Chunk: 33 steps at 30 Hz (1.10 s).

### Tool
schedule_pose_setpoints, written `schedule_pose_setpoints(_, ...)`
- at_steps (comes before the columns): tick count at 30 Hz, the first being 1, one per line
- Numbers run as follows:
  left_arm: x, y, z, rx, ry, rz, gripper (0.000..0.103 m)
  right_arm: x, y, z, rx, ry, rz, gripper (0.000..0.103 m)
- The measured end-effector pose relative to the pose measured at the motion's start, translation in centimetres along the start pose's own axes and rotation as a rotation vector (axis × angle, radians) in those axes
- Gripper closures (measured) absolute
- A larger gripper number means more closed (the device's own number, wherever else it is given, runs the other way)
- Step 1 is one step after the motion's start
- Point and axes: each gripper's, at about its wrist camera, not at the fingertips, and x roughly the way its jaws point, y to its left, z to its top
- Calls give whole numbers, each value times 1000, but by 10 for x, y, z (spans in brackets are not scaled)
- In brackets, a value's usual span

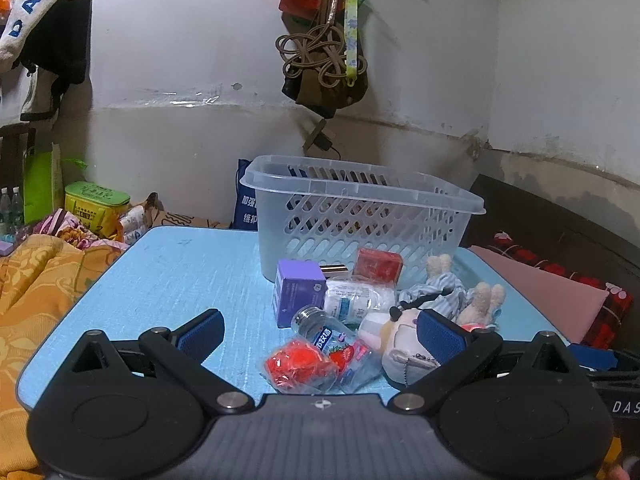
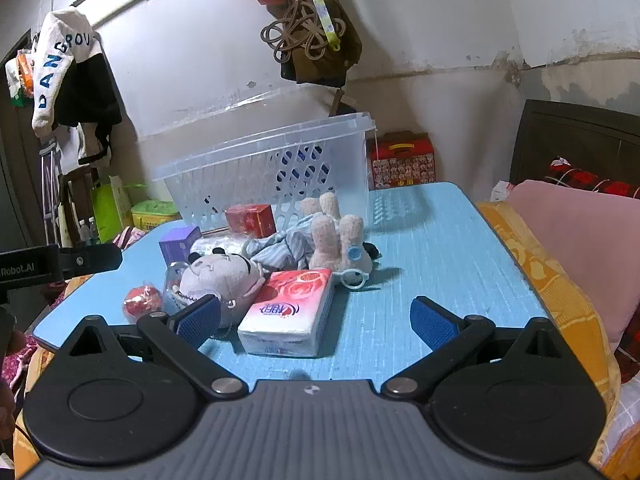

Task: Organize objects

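Clutter sits heaped before the clear basket on the blue table as I hold left gripper and right gripper spread wide, gripping nothing.

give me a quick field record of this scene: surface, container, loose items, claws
surface: light blue tabletop
container: clear plastic lattice basket, upright at the table's back, contents unclear
loose items: purple cardboard box, red cardboard box, pink-and-white tissue pack, grey plush toy, clear strawberry-label bottle
left claw: open, holding nothing
right claw: open, tissue pack between its fingers
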Motion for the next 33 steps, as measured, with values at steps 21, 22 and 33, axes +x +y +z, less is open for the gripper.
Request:
schedule_pose_setpoints(21, 5, 3, -5, -29, -1, -14, 0, 0, 3, 0, -2, 5, -1, 0)
schedule_pose_setpoints(22, 6, 3, -5, -29, 2, -15, 0, 0, 2, 0, -1, 6, -3, 0)
schedule_pose_setpoints(33, 15, 8, -11, -47, 18, -27, 0, 3, 2, -1, -2, 17, -8, 0)
